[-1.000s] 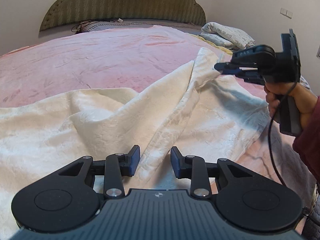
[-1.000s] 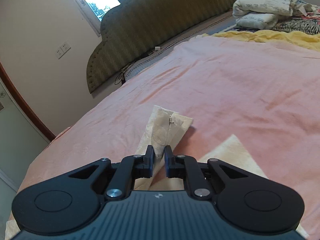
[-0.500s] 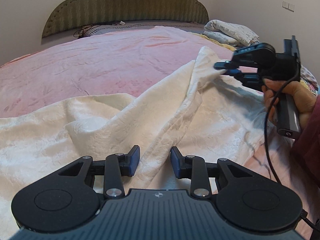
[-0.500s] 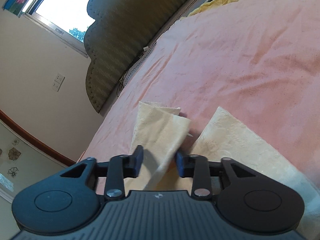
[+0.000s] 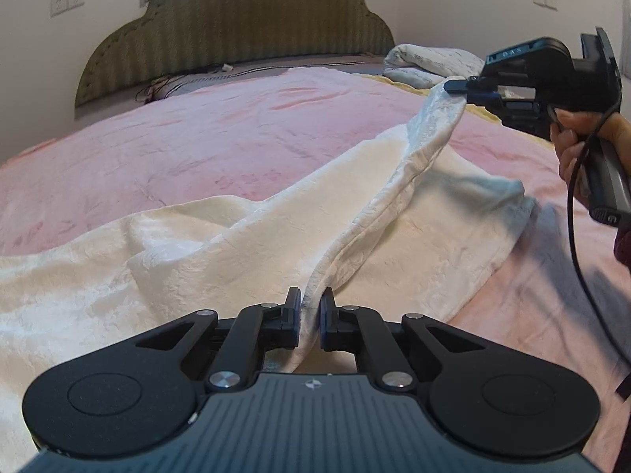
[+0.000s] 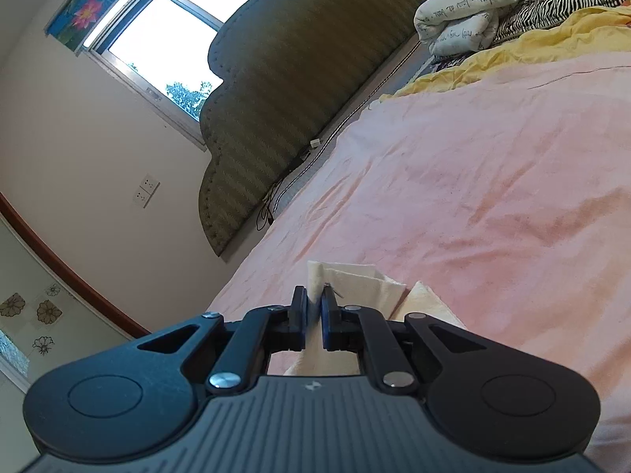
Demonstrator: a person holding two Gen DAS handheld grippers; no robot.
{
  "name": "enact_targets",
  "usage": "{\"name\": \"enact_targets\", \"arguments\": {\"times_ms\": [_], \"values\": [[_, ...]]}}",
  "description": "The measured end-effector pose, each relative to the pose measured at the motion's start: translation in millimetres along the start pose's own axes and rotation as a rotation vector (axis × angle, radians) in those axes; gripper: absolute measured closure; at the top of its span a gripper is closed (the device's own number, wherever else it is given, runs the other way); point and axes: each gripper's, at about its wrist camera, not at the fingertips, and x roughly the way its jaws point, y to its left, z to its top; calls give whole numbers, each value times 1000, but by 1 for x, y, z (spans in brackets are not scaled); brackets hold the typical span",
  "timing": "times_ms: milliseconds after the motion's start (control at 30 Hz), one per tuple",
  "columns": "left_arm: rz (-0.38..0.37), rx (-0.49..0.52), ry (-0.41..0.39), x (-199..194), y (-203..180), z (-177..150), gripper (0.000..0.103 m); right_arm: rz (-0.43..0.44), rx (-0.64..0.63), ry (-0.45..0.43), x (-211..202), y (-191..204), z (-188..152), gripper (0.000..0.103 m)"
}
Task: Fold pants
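Both claws had cloth in them at this point. Left gripper (image 5: 309,307) was nipped down to a sliver on a ridge of the cream pants (image 5: 221,260), and the right gripper (image 5: 459,86) was clamped tight on a corner of the same pants, holding it up off the pink bedspread (image 5: 221,130) so the fabric ran taut between the two. Most of the pants lay spread and rumpled across the near side of the bed.

My take on doing this step well: keep both pinches firm, hold that edge stretched so it doesn't sag, then carry the raised corner over as one straight line and lay it down square on the other half. Slack in the middle would probably leave a crooked crease.

Containers: honestly none in either view, so nothing to report there. Only a heap of bedding (image 6: 465,12) by the headboard (image 6: 295,79).
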Motion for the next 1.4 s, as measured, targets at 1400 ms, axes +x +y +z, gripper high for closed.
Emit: {"name": "enact_targets", "arguments": {"times_ms": [1400], "values": [[-166, -17, 76, -39, 12, -10, 56, -497, -154, -195, -103, -24, -49, 63]]}}
